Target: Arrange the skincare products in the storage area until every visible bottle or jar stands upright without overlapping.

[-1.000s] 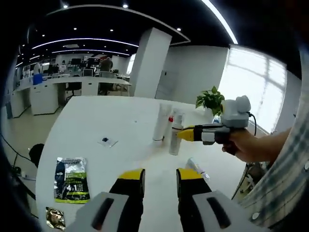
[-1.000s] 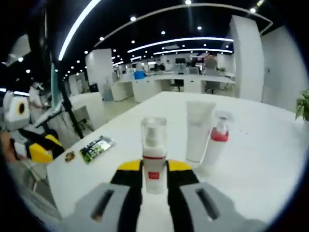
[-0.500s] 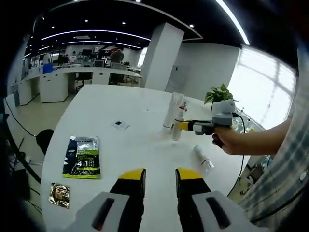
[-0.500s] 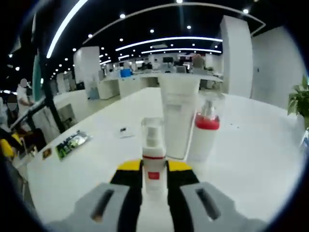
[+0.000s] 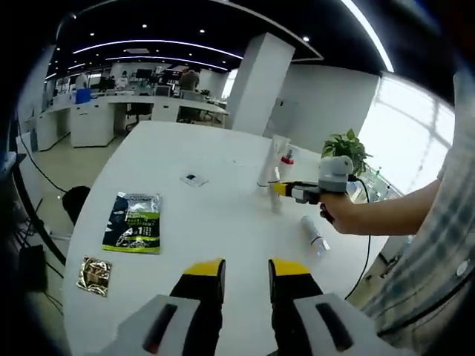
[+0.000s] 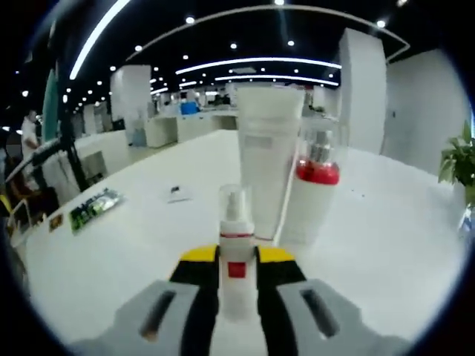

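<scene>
In the right gripper view my right gripper [image 6: 237, 261] is shut on a small clear spray bottle with a red band [image 6: 236, 245], held upright. Just beyond it stand a tall white tube [image 6: 269, 159] and a pump bottle with a red collar [image 6: 315, 189], side by side on the white table [image 6: 126, 252]. The left gripper view shows the right gripper [image 5: 284, 190] reaching in from the right, beside the tube [image 5: 269, 165] and red-collared bottle [image 5: 286, 158]. Another clear bottle [image 5: 313, 234] lies on its side near the person's hand. My left gripper [image 5: 246, 273] stands open above the table's near edge, holding nothing.
A green packet [image 5: 133, 222], a small gold sachet [image 5: 93, 273] and a tiny sachet [image 5: 195, 179] lie on the table's left part. A potted plant [image 5: 345, 144] stands at the far right edge. Office desks and a white pillar are behind.
The right gripper has carried the small spray bottle closer to the tube and the red-collared bottle. The left gripper's view has drawn back, showing more of the table.
</scene>
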### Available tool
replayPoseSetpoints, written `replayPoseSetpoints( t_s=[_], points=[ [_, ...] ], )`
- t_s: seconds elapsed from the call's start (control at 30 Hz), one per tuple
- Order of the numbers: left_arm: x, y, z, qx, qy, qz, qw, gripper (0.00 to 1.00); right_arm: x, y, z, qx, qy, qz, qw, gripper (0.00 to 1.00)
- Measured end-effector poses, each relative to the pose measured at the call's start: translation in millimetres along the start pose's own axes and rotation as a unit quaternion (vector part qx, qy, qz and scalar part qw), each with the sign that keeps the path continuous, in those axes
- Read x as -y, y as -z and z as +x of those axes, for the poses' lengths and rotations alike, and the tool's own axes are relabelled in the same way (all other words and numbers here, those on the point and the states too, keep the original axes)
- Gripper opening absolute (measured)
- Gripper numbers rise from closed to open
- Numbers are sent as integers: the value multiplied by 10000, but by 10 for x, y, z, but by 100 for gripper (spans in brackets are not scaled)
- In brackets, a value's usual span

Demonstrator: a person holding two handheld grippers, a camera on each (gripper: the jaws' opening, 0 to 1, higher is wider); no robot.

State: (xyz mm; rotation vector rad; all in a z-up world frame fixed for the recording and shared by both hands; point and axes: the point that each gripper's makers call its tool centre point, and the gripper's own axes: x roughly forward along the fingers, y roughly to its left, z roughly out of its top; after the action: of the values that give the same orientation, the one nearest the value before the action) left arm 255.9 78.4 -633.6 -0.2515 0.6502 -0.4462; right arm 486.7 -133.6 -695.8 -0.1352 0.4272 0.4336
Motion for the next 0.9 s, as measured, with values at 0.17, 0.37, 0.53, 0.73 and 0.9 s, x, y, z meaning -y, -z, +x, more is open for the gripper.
replayPoseSetpoints(
  t_s=[0.17, 0.37, 0.53, 0.73, 0.9],
  points=[
    [-8, -12, 5, 44, -30, -56, 10000, 24, -8, 165, -39, -215, 8, 16, 9998, 16],
    [10, 15, -1, 5, -16, -65, 10000, 23, -76, -57, -87, 68, -56, 262, 9996, 0],
    [45, 16, 27, 12, 31, -66, 10000, 23, -47, 39, -64, -25, -155, 194, 9997, 0],
    [66, 47, 78, -14, 74, -108, 9999, 23, -97, 224, -169, -589, -335, 799, 9945, 13],
    [80, 3, 120, 40, 120, -143, 9998, 24, -207, 491, -183, -1238, -451, 1049, 9857, 33]
  ],
)
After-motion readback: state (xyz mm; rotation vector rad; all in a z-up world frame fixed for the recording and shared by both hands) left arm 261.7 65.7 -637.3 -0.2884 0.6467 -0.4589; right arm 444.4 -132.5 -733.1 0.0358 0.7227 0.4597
